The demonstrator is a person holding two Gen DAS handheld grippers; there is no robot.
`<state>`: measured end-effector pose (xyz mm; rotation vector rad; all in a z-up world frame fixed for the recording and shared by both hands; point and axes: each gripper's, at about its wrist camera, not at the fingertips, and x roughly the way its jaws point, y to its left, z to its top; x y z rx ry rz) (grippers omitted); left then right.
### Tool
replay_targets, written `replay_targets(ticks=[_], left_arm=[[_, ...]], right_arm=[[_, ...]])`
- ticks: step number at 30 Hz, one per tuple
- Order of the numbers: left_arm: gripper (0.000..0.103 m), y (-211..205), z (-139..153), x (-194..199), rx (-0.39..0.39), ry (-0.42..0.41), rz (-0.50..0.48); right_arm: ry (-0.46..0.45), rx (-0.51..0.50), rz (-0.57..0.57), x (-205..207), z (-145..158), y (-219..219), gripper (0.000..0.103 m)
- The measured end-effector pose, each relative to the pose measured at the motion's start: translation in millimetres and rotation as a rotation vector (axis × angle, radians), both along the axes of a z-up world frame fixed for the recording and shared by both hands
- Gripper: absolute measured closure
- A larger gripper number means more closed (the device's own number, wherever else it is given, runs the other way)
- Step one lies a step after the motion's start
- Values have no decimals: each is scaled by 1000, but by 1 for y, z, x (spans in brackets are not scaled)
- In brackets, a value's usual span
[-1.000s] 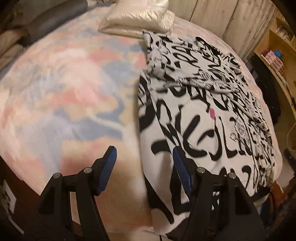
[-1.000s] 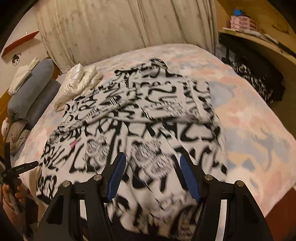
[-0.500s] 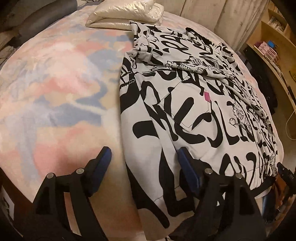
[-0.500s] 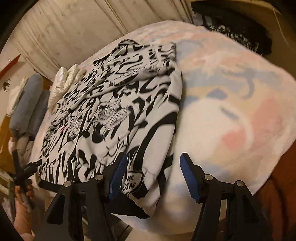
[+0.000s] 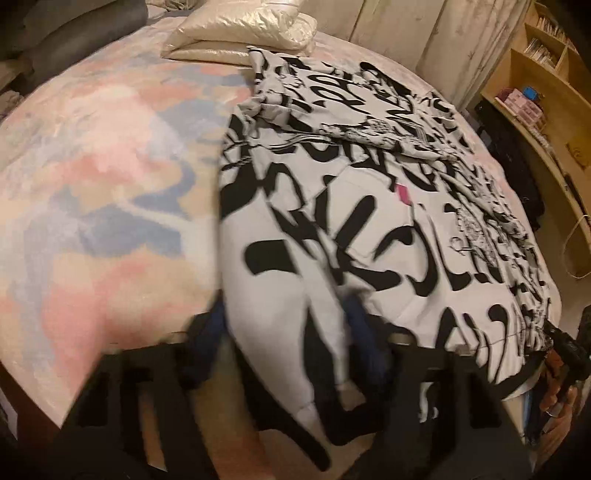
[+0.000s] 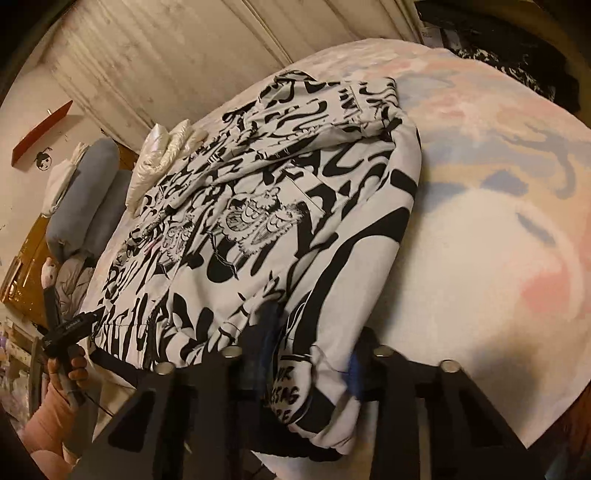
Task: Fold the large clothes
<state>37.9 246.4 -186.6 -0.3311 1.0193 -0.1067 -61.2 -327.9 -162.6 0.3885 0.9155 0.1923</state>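
A large white jacket with black graffiti print (image 5: 369, 229) lies spread on the bed, its hem toward me. My left gripper (image 5: 284, 326) is down over the hem's near left corner. Its jaws are closing, still wide apart, with bunched cloth between the blurred blue pads (image 5: 212, 332). In the right wrist view the jacket (image 6: 277, 206) runs away to the upper left. My right gripper (image 6: 312, 350) is at the near right hem corner, its jaws closing and the pads pinching a thick fold of cloth. Each gripper shows small at the edge of the other's view.
A pastel pink, blue and cream blanket (image 5: 110, 184) covers the bed, bare to the jacket's left and right (image 6: 498, 221). A cream puffy garment (image 5: 243, 29) lies folded at the far end. Grey pillows (image 6: 85, 192) lie left, wooden shelves (image 5: 535, 92) right.
Both grippers have come down to the jacket's near hem. The right one swung to the right corner and narrowed onto the cloth. Cloth now fills the gap of the left one.
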Motion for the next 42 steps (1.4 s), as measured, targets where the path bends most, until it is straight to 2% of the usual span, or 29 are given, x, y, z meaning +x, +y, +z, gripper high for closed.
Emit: replay_targets(ticks=[1, 3, 6, 12, 18, 24, 27, 33, 36, 42], left_arm=[[69, -1, 0, 0, -25, 2, -1], [87, -5, 1, 2, -37, 3, 4], [99, -10, 4, 5, -39, 8, 44], [101, -14, 32, -4, -10, -33, 113], [102, -14, 65, -21, -25, -54, 117], [102, -1, 93, -40, -111, -32, 94], [102, 7, 103, -33, -171, -16, 99], [102, 18, 118, 18, -286, 6, 145], [102, 17, 124, 52, -329, 3, 171], [101, 18, 133, 152, -375, -16, 234]], right_arm=[[-9, 3, 3, 1, 1, 1, 82], [-24, -7, 5, 2, 6, 2, 85], [-46, -29, 2, 3, 14, 9, 88], [-143, -19, -19, -5, 53, 9, 89], [-209, -4, -12, -19, 89, 9, 91], [-229, 12, 1, -33, 118, 5, 91], [-220, 38, -16, -29, 128, -2, 91], [-167, 128, -91, 20, 146, -18, 91], [-148, 208, -127, 66, 156, -27, 91], [-130, 283, -208, 187, 167, -37, 91]])
